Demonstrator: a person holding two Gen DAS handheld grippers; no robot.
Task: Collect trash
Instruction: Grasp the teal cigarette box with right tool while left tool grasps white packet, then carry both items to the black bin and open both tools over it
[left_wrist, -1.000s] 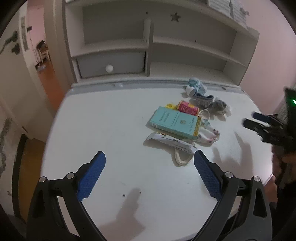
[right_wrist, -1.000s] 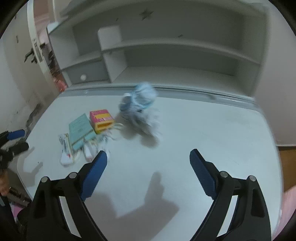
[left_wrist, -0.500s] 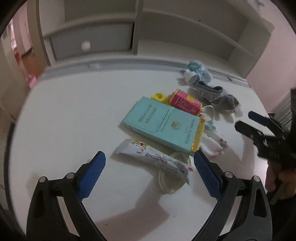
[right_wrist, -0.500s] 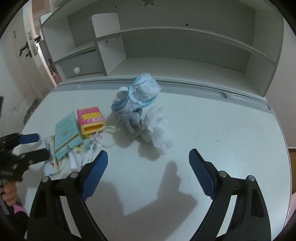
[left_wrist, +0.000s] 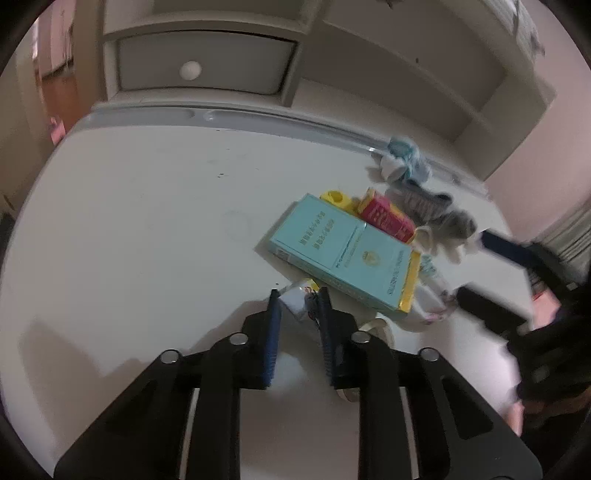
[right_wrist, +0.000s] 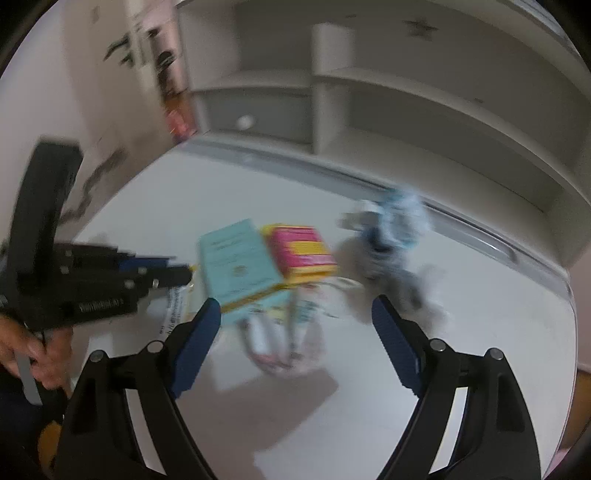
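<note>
1. Left gripper (left_wrist: 297, 306) clenched on white wrapper (left_wrist: 297, 301), pinched at its far end, low over desk (left_wrist: 140, 221), just near of teal box (left_wrist: 343, 251).
2. Right gripper (right_wrist: 295, 314) spread wide, nothing held, hovering over plastic packet (right_wrist: 284, 339) near centre of pile; view blurred.
3. Rest of pile untouched: teal box, red box (left_wrist: 386, 219) touching its far right edge, yellow piece (left_wrist: 334, 197) behind, crumpled socks and tissue (left_wrist: 428, 199) to far right.
4. White ring (left_wrist: 376, 326) lying partly under left gripper's right finger.
5. No bin or bag visible in either view.
6. Progress judged early: first item just grabbed, nothing deposited, all other items left to collect.
</note>
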